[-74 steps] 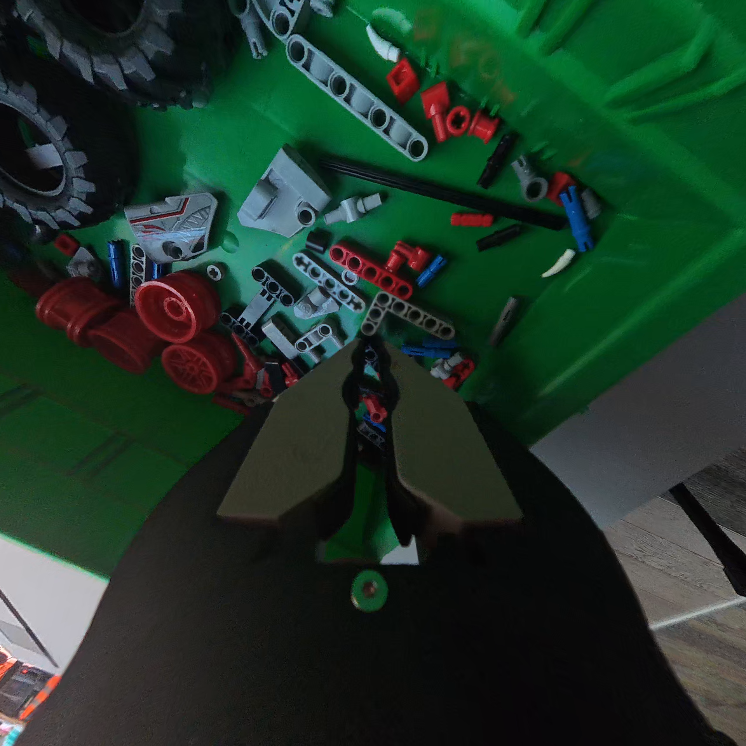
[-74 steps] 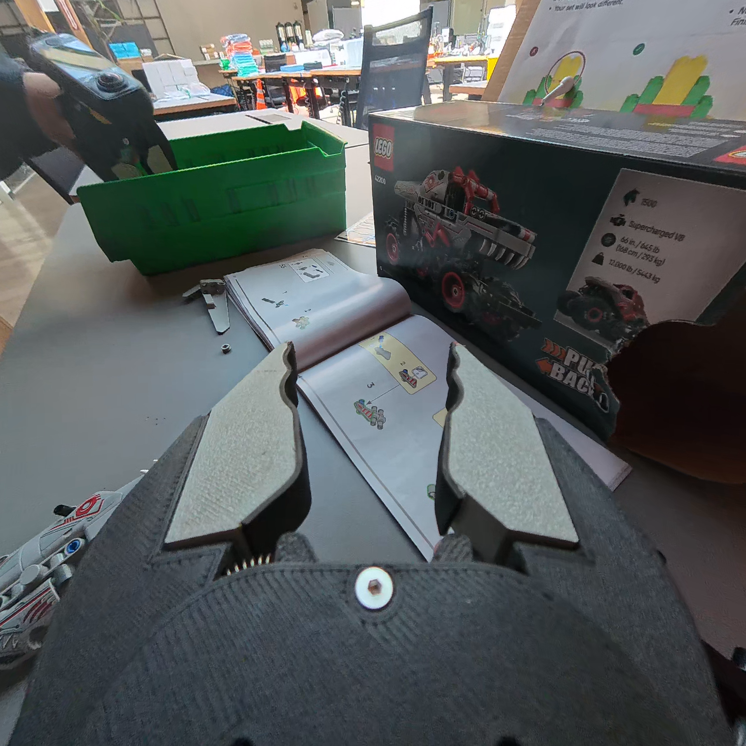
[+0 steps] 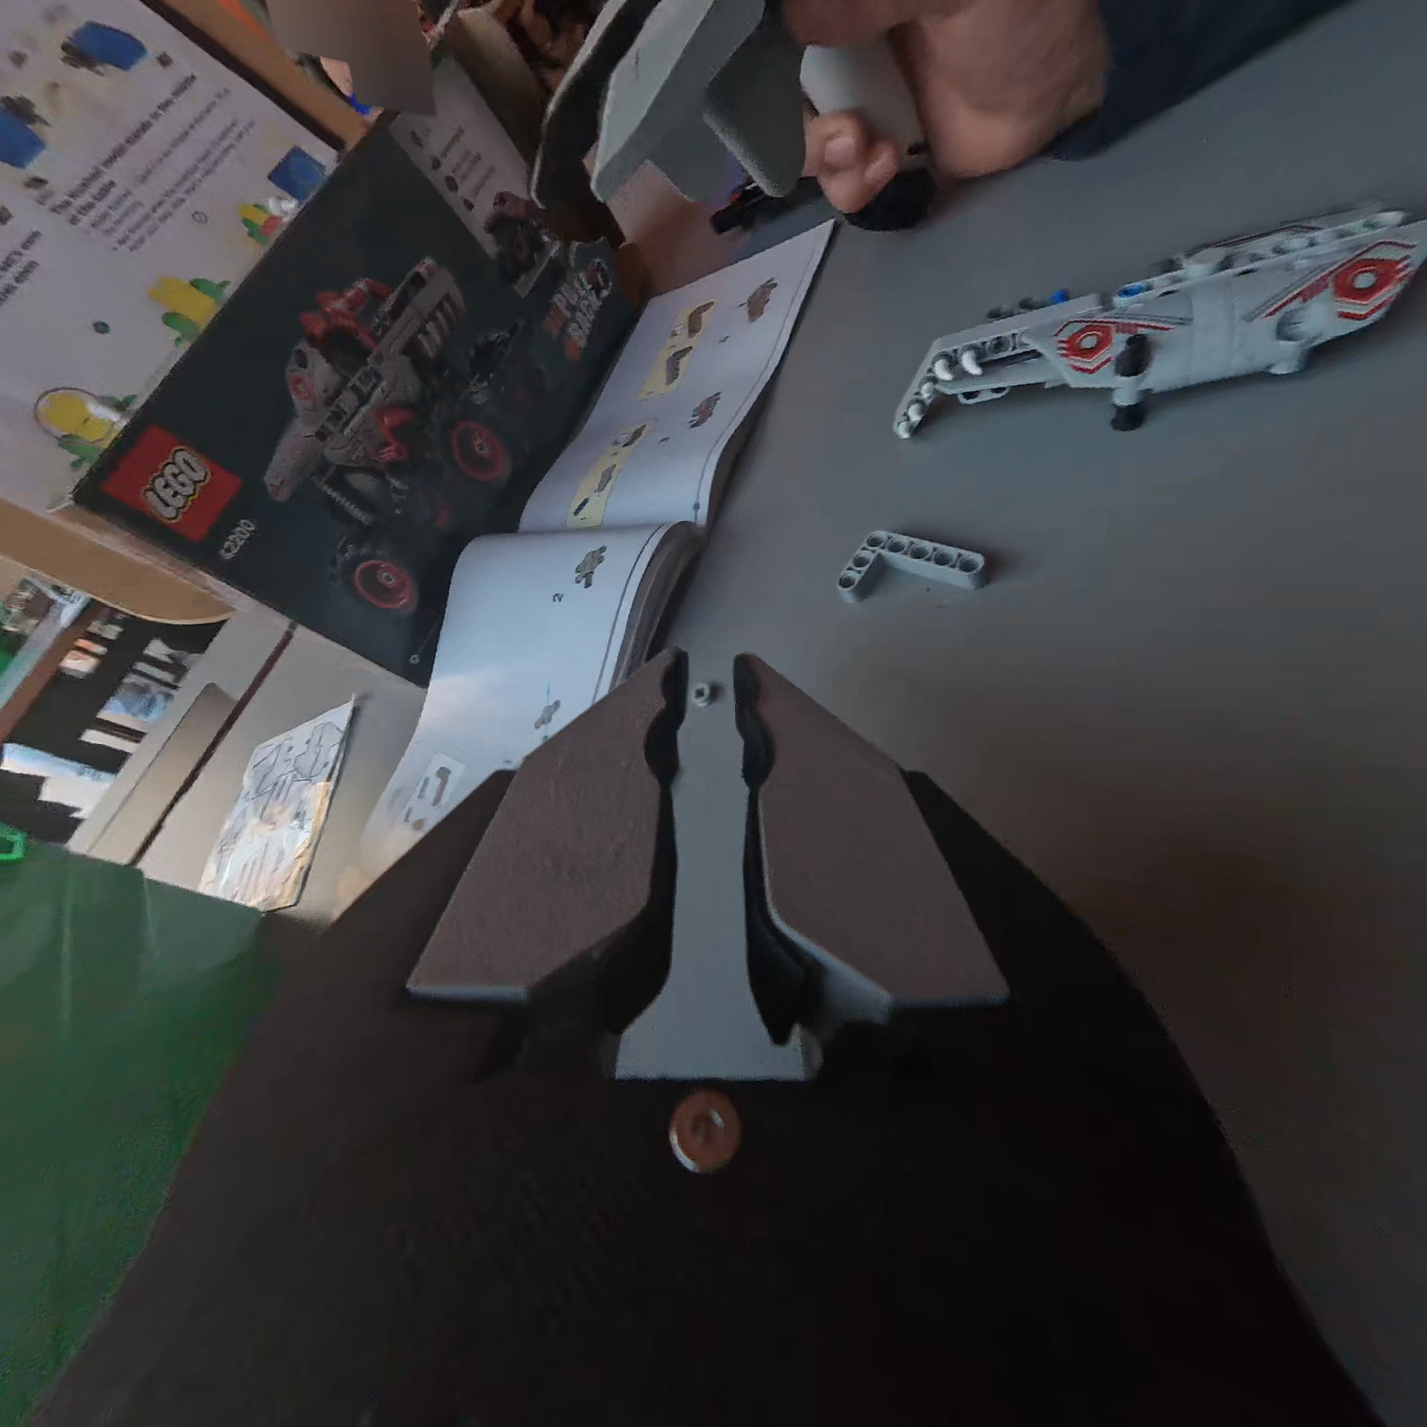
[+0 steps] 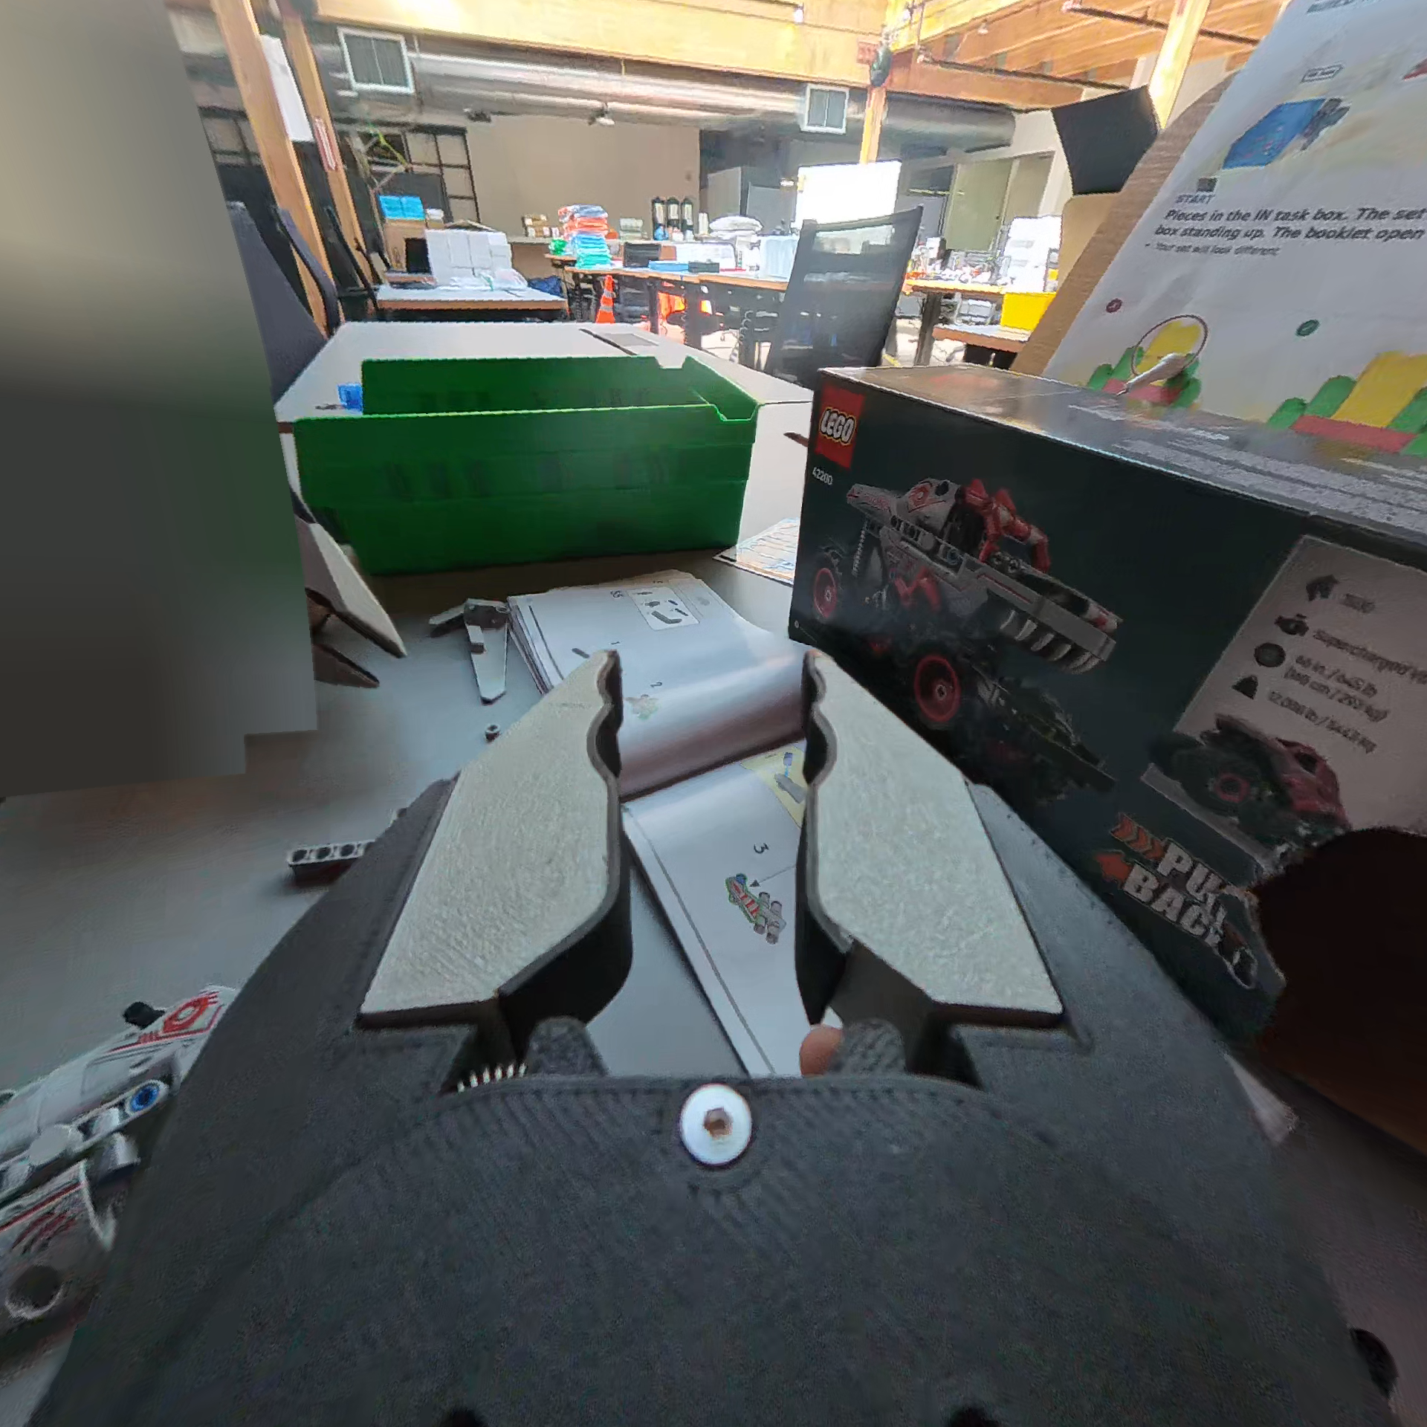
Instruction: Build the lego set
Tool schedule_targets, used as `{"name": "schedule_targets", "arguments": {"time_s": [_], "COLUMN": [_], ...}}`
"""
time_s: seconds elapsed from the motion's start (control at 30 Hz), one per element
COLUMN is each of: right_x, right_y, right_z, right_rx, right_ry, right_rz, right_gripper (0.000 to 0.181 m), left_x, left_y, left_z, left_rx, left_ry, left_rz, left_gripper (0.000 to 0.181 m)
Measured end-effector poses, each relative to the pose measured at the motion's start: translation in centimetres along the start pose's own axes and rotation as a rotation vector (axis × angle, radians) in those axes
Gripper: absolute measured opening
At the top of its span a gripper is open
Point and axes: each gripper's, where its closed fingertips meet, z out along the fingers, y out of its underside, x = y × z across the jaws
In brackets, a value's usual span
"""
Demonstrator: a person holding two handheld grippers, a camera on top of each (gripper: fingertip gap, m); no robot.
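Observation:
My left gripper hovers low over the grey table with its jaws a small gap apart and nothing between them. A tiny grey bush lies on the table just past its tips. A grey L-shaped beam lies to the right; it also shows in the right wrist view. The partly built grey body with red stickers lies farther right and shows in the right wrist view too. My right gripper is open and empty above the open instruction booklet.
The set's dark box stands right of the booklet. The green parts bin stands behind, with loose grey pieces in front of it. A printed sheet lies by the bin. A hand holds the right gripper. The tips of one gripper are about 15 cm away from the tips of the other.
My left gripper has left the green bin and now hovers over the table. The L-shaped beam that lay in the bin now lies on the table. The right gripper has lifted a little.

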Motion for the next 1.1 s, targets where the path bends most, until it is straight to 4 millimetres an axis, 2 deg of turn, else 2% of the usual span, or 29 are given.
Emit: {"name": "schedule_targets", "arguments": {"time_s": [0.03, 0.1, 0.2, 0.37, 0.5, 0.57, 0.63, 0.8, 0.93, 1.1], "right_x": [-0.1, -0.1, 0.9, 1.3, 2.1, 3.0, 3.5, 4.1, 3.9, 2.7], "right_y": [-0.1, -0.2, -0.2, 0.2, 1.1, 1.6, 1.7, 2.6, 2.5, 1.2], "right_z": [-0.1, -0.5, -1.3, -1.5, -1.2, -1.2, -1.3, -1.6, -1.4, -1.2], "right_rx": [0.010, 0.021, 0.034, 0.007, -0.060, -0.098, -0.114, -0.177, -0.166, -0.085], "right_ry": [-0.013, -0.016, 0.027, 0.035, 0.128, 0.204, 0.254, 0.318, 0.289, 0.177], "right_rz": [0.025, 0.059, 0.098, 0.104, 0.021, -0.015, -0.043, -0.071, -0.061, -0.044], "right_gripper": [0.042, 0.043, 0.044, 0.050, 0.054, 0.057, 0.055, 0.057, 0.056, 0.036], "left_x": [-0.4, -1.2, -2.0, -1.3, -2.4, -3.5, -3.7, -2.9, -2.1, -2.6], "left_y": [-0.2, -0.8, -0.4, -0.6, -1.4, -0.7, -0.4, -0.3, 0.1, 0.1], "left_z": [-0.2, -0.2, 0.0, 0.1, -1.2, -1.8, -2.4, -4.0, -4.3, -5.1], "left_rx": [0.024, 0.074, 0.046, 0.049, 0.127, 0.117, 0.116, 0.118, 0.101, 0.142], "left_ry": [-0.039, -0.086, -0.097, -0.087, -0.057, -0.070, -0.066, -0.119, -0.110, -0.091], "left_rz": [0.024, 0.033, -0.027, 0.018, -0.170, -0.256, -0.289, -0.170, -0.124, -0.142], "left_gripper": [0.003, 0.000, 0.003, 0.000, 0.000, 0.000, 0.001, 0.001, 0.000, 0.000]}}
